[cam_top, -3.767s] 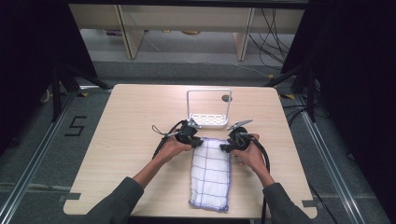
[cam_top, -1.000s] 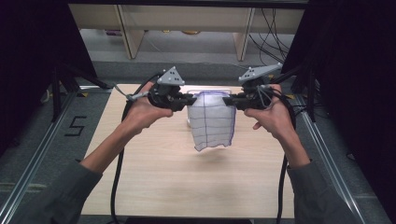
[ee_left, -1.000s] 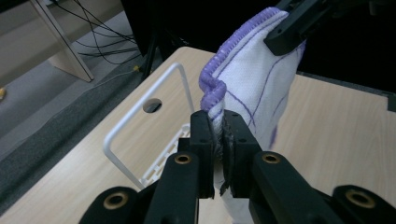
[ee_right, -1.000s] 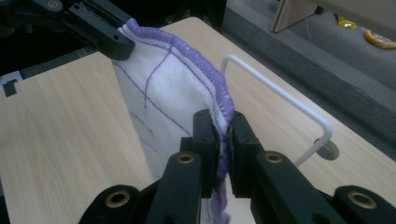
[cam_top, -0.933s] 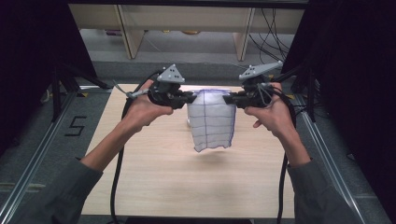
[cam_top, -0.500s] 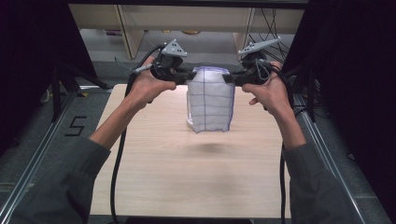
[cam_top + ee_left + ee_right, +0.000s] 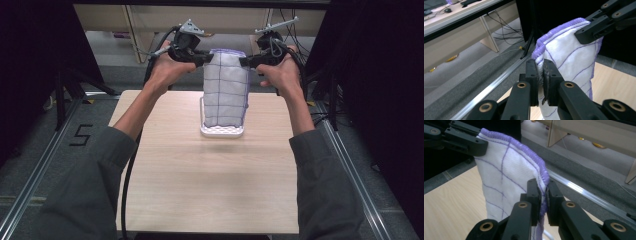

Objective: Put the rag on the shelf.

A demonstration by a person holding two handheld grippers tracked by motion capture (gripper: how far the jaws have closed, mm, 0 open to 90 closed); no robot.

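Table evenly lit, sides dark; perhaps slight softness in close-up views.

The hanging cloth (image 7: 226,87) hides most of the white rack (image 7: 222,131) behind it; only the rack's base shows. In the left gripper view the cloth's lower end is cut off.

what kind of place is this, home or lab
Probably a lab recording rig: a light wooden table inside a metal rail frame, black curtains at both sides, loose cables on grey floor.
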